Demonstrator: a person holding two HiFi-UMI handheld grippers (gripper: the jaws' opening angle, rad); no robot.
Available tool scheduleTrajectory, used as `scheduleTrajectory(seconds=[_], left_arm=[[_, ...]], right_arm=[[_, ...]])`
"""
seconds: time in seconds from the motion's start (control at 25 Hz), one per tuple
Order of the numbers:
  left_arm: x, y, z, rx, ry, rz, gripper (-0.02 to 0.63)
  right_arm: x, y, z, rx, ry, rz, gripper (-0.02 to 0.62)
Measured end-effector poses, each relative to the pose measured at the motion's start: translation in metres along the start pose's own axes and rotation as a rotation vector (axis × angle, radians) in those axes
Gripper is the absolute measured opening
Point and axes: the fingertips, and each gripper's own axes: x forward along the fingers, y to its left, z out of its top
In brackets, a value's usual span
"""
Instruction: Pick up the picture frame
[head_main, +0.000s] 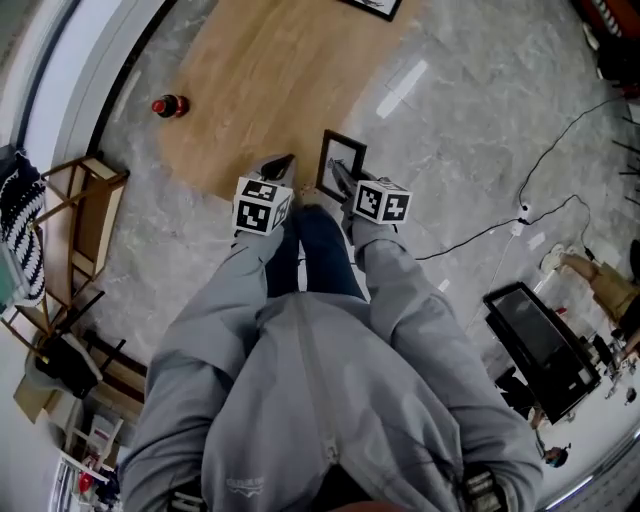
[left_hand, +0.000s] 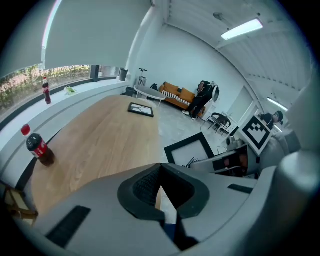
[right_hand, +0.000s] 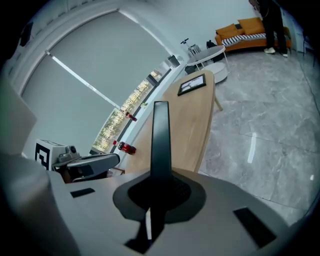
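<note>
The picture frame (head_main: 344, 156) has a black border around a white picture and hangs over the near edge of the wooden table (head_main: 270, 70). My right gripper (head_main: 336, 174) is shut on its lower edge. In the right gripper view the frame (right_hand: 161, 135) rises edge-on as a thin black bar from between the pads of the right gripper (right_hand: 160, 187). My left gripper (head_main: 283, 161) is just left of the frame, apart from it. In the left gripper view the left gripper (left_hand: 160, 171) is shut with nothing between its jaws, and the frame (left_hand: 190, 149) shows to the right.
A second black frame (left_hand: 141, 109) lies flat at the table's far end. A cola bottle (head_main: 168, 105) stands at the table's left edge. A wooden chair (head_main: 85, 210) is on the left, and a cable (head_main: 480, 235) and a black case (head_main: 535, 345) lie on the marble floor to the right.
</note>
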Motion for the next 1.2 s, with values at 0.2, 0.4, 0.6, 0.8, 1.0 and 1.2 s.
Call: scheduleTrajectory(seconds=[0.2, 0.4, 0.6, 0.8, 1.0, 1.2], left_arm=[[-0.058, -0.015, 0.03, -0.022, -0.051, 0.023, 0.017], [-0.111, -0.019, 0.043, -0.014, -0.098, 0.051, 0.017], [-0.155, -0.027, 0.059, -0.003, -0.162, 0.073, 0.017], [-0.204, -0.035, 0.09, 0.004, -0.281, 0.098, 0.017], [-0.25, -0.04, 0.134, 0.051, -0.406, 0.148, 0.017], [-0.308, -0.053, 0.174, 0.119, -0.539, 0.193, 0.017]], right_arm=[[-0.048, 0.039, 0.012, -0.062, -0.033, -0.051, 0.037], [-0.085, 0.077, 0.026, -0.226, -0.074, -0.104, 0.037], [-0.119, 0.12, 0.052, -0.353, -0.155, -0.141, 0.037], [-0.152, 0.178, 0.076, -0.454, -0.273, -0.127, 0.037], [-0.182, 0.24, 0.114, -0.534, -0.423, -0.093, 0.037], [-0.222, 0.303, 0.144, -0.585, -0.562, -0.041, 0.037]])
